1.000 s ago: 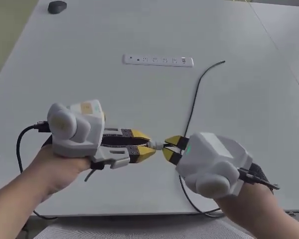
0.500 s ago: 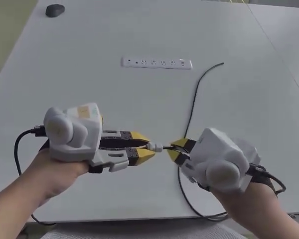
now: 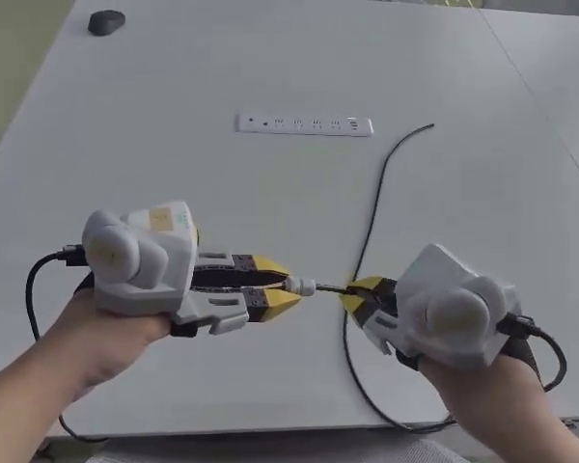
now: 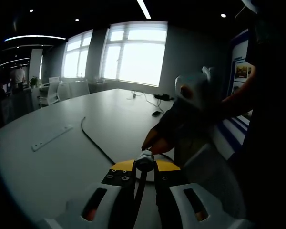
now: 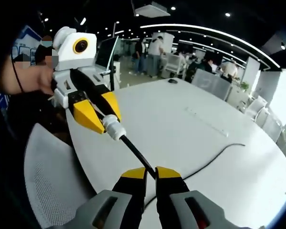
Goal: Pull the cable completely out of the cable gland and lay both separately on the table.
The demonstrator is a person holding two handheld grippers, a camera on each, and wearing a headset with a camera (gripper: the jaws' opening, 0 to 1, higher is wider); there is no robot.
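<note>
The left gripper [image 3: 286,286] had its jaws clamped on the white cable gland [image 3: 303,285], held above the bench [image 3: 174,135]. The right gripper [image 3: 353,291] had its jaws closed on the black cable [image 3: 371,217] near the gland (a short stretch showed between them). The rest of the cable lay across the bench toward a power strip [image 3: 305,123].

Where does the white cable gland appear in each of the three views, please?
Head view: cable gland centre, in the left claw tips, left of the right claw.
Left gripper view: lower centre, between that claw's own tips.
Right gripper view: left of centre, in the other claw's yellow tips.
Shared landmark: the black cable leaving the gland.
</note>
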